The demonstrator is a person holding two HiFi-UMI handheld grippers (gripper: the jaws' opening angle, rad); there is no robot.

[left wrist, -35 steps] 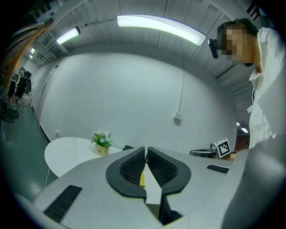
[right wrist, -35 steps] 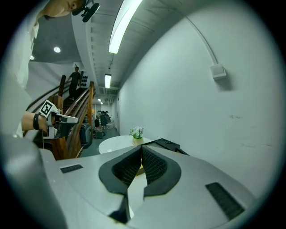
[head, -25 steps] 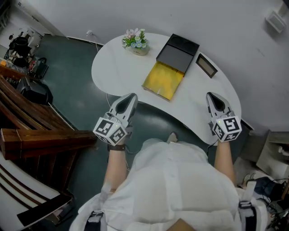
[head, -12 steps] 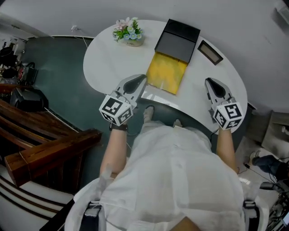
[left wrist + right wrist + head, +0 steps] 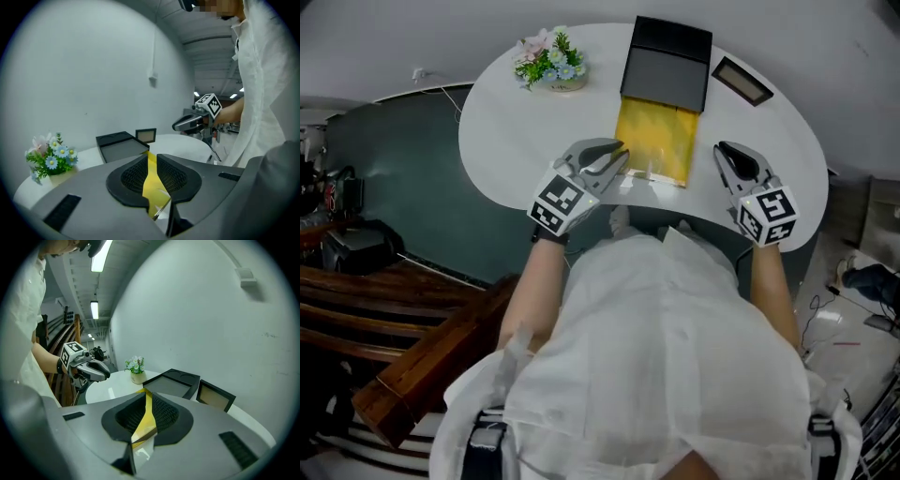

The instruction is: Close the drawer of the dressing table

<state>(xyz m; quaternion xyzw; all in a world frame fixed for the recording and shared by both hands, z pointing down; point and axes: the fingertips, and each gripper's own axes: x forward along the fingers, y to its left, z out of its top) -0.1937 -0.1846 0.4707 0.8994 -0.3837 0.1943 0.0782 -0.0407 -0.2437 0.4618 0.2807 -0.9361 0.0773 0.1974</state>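
Observation:
On the white dressing table (image 5: 502,141) stands a black box (image 5: 667,61) whose yellow drawer (image 5: 654,141) is pulled out toward me. My left gripper (image 5: 622,151) hovers at the drawer's front left corner. My right gripper (image 5: 721,149) is just right of the drawer's front. Both have just been opening: each shows a narrow slit with nothing between the pads. In the left gripper view the jaws (image 5: 151,158) frame a strip of the yellow drawer (image 5: 153,183). The right gripper's jaws (image 5: 146,393) do the same with that drawer (image 5: 142,423). Neither gripper visibly touches it.
A small pot of flowers (image 5: 548,61) sits at the table's back left. A dark picture frame (image 5: 745,82) lies right of the box. Dark wooden boards (image 5: 394,309) stand on the floor to the left. My white shirt (image 5: 666,356) fills the lower view.
Both grippers have come forward and down over the table toward the drawer's front. The left one has swung right and rolled, ending at the drawer's corner.

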